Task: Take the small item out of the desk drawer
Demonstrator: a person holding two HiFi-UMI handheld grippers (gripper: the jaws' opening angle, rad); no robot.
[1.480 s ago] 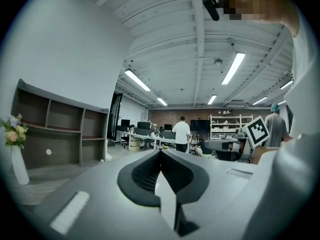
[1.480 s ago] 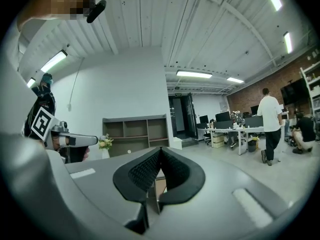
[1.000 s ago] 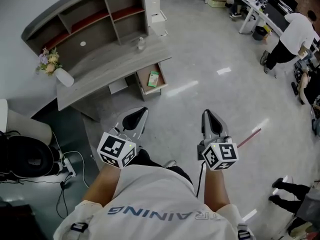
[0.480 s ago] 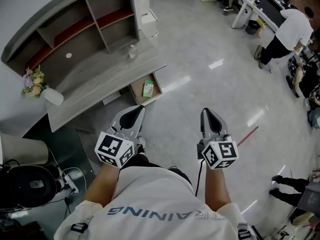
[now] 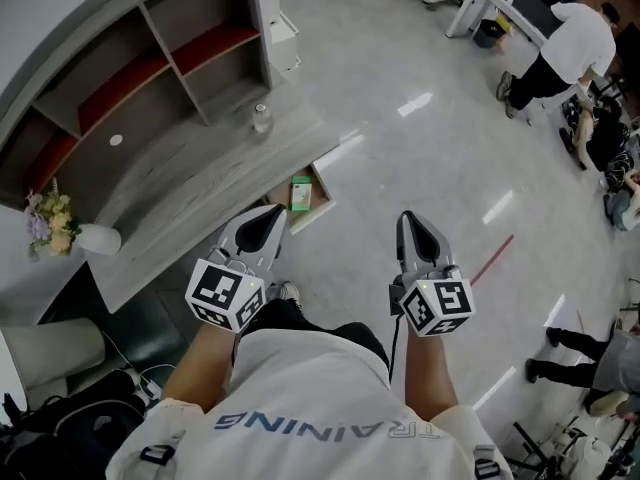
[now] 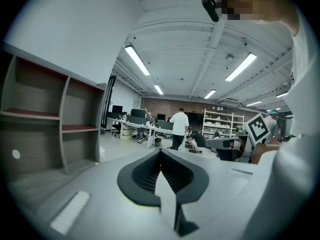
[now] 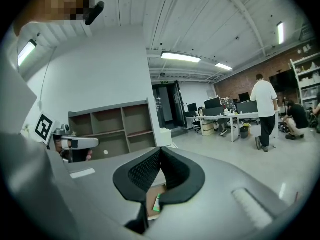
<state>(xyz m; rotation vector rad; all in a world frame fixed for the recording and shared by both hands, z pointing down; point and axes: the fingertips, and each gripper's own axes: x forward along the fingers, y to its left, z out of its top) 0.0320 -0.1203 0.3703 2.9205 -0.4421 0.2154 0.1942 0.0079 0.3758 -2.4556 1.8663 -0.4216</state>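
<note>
A grey wooden desk [image 5: 190, 183] stands ahead on my left. Its low drawer [image 5: 321, 186] is pulled open over the floor. A small green and white item [image 5: 300, 190] lies inside the drawer. My left gripper [image 5: 278, 212] is held just short of the drawer, its jaws shut and empty [image 6: 160, 151]. My right gripper [image 5: 406, 218] hovers over the bare floor to the drawer's right, also shut with nothing in it [image 7: 160, 149]. In the right gripper view the green item [image 7: 157, 203] shows below the jaws.
An open shelf unit [image 5: 150, 78] rises behind the desk, with a white drawer cabinet [image 5: 280, 18] at its end. A small bottle [image 5: 261, 118] and a flower vase [image 5: 62, 230] stand on the desk. A person in a white shirt [image 5: 572, 40] is at far desks. Red tape [image 5: 490, 260] marks the floor.
The desk and open drawer have come closer to me and slid left in the head view. Both grippers moved forward with me and stayed shut.
</note>
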